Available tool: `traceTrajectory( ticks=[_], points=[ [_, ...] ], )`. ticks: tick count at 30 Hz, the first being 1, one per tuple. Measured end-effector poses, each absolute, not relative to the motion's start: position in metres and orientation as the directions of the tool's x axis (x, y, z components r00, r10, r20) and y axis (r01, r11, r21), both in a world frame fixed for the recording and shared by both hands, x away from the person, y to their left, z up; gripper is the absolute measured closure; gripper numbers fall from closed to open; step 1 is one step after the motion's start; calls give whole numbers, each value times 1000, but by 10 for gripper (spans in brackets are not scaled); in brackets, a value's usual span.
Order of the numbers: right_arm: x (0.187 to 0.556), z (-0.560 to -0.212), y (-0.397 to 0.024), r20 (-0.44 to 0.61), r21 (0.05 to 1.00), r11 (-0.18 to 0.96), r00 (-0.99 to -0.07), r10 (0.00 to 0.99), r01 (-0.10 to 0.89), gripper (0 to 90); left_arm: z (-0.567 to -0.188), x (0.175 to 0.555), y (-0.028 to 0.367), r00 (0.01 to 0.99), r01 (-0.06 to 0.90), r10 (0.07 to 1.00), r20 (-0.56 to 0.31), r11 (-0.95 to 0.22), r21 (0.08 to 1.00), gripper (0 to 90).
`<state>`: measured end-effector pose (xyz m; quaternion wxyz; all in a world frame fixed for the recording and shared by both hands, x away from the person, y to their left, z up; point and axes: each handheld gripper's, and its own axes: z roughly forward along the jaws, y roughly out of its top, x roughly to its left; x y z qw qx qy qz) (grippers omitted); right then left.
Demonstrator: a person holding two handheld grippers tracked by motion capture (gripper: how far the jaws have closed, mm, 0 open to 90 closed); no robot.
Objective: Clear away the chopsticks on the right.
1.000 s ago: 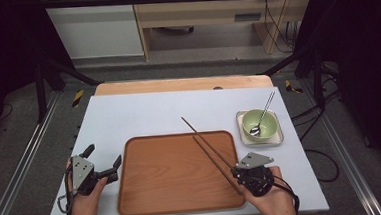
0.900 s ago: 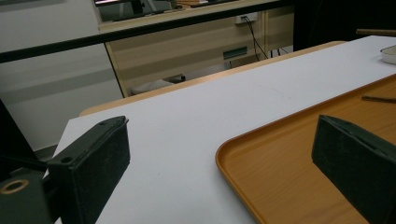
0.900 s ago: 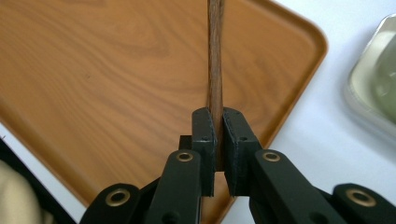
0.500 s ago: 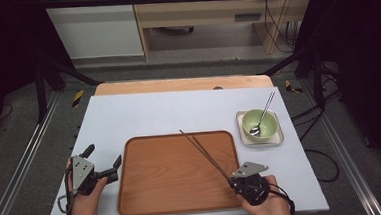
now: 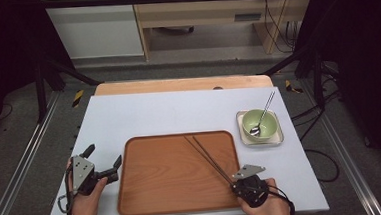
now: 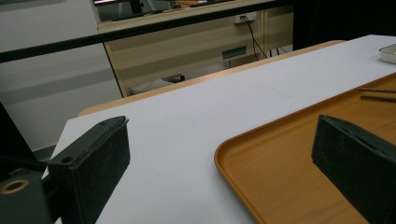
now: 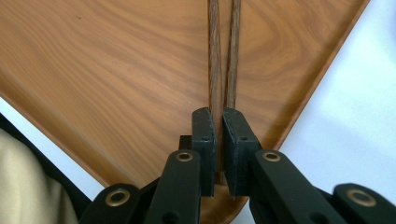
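Gripping chopsticks [image 7: 220,56] near tray [image 7: 322,70] edge

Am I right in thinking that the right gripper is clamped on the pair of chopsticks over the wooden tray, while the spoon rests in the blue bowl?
Nearly: the bowl is green, not blue, as the high view shows. The rest holds: the right gripper is clamped on the chopsticks over the wooden tray, and the spoon rests in the bowl.
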<state>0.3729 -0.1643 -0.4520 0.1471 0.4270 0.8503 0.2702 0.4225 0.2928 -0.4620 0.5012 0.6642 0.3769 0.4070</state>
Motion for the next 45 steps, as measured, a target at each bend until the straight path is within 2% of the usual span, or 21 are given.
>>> traceTrajectory(
  ticks=[15,24,30,36,45],
  points=[
    [375,-455,-164,-1,571,484,-589,808,664,837,-462,423,292,386,93,908,163,-214,972,39],
    [376,-452,-164,10,608,460,-586,810,647,767,-462,423,292,388,92,907,163,-214,973,39],
    [382,-450,-165,-3,667,441,-590,807,600,696,-460,422,291,397,94,904,157,-211,973,40],
    [391,-449,-169,-2,731,405,-593,805,549,588,-457,420,289,413,91,898,155,-210,974,46],
    [410,-452,-178,53,803,322,-598,800,501,360,-456,420,287,431,95,890,146,-206,974,48]
  ],
)
